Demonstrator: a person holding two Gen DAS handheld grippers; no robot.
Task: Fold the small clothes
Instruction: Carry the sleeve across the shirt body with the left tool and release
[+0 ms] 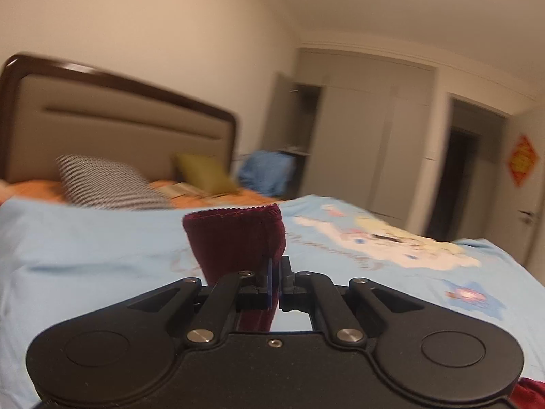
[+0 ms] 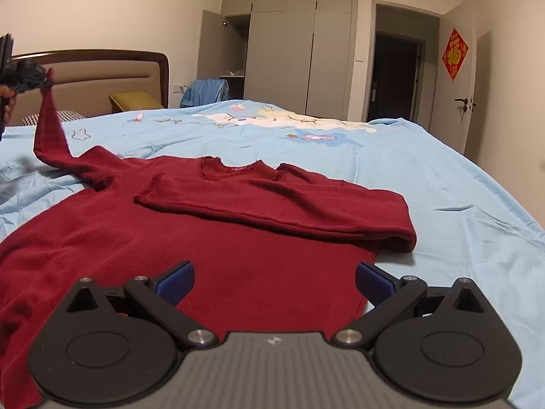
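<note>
The dark red sweater (image 2: 218, 272) lies spread on the light blue bedsheet (image 2: 442, 177), its body flat in front of you and its neckline away from you. One sleeve (image 2: 279, 204) is folded across the chest, the cuff end reaching toward the middle and the fold bulging at the sweater's right edge. The other sleeve (image 2: 51, 136) rises off the sheet at the far left, pulled up to the cuff (image 1: 235, 235).

Your left gripper (image 1: 275, 272) has its blue pads pressed together on that cuff, which stands up past the fingertips in the left wrist view (that view is blurred, so the finer details of the grip are hard to read). From the right wrist view you see the same gripper (image 2: 25, 76) held high at the left edge, with a bit of your hand (image 2: 8, 100) behind it.

Your right gripper (image 2: 274, 283) hovers low over the sweater's lower body with its jaws spread wide, gripping nothing.

Beyond the sheet sit a striped pillow (image 1: 105, 184) and an olive cushion (image 1: 204, 173) against the brown-framed headboard (image 1: 112, 116). Farther back stand a wardrobe (image 2: 289, 44) with one door open, a blue bundle (image 2: 204, 92) beside it, a dark doorway (image 2: 395, 75) and a red ornament (image 2: 454, 54) on the wall.
</note>
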